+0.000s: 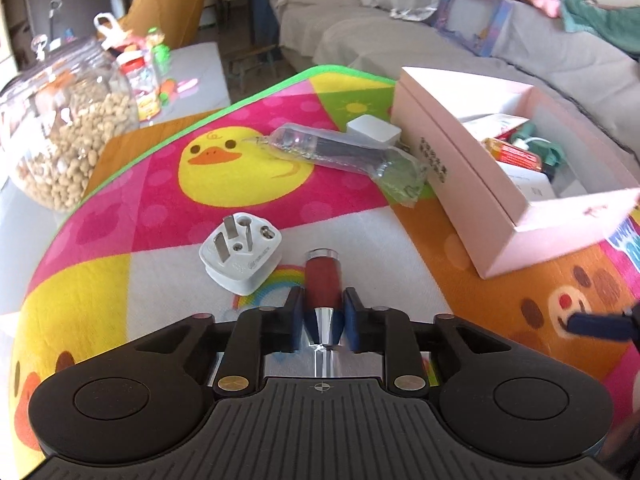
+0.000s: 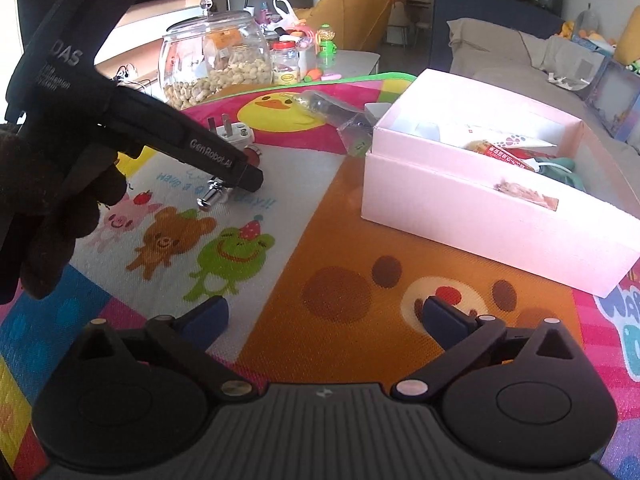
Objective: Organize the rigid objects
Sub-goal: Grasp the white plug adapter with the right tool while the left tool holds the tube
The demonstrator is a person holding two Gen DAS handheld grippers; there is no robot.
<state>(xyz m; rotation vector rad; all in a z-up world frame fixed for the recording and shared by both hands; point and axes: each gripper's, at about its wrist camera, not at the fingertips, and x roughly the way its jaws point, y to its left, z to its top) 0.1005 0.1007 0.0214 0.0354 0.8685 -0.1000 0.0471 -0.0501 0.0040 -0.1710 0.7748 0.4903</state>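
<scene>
Left wrist view: we've got our left gripper pinching the red-and-chrome cylinder, pink cardboard box up-right; right gripper spread, empty.

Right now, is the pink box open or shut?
Open. The pink box has no lid on, and packets show inside.

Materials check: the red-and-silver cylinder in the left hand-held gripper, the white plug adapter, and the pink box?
Cylinder: looks like polished chrome metal ends, judging by mirror-like highlights, with a matte dark-red sleeve, material unclear.
Plug adapter: glossy white moulded plastic body, dull flat metal prongs.
Pink box: seemingly matte paperboard, with thin straight walls, sharp folded edges and no gloss.
</scene>
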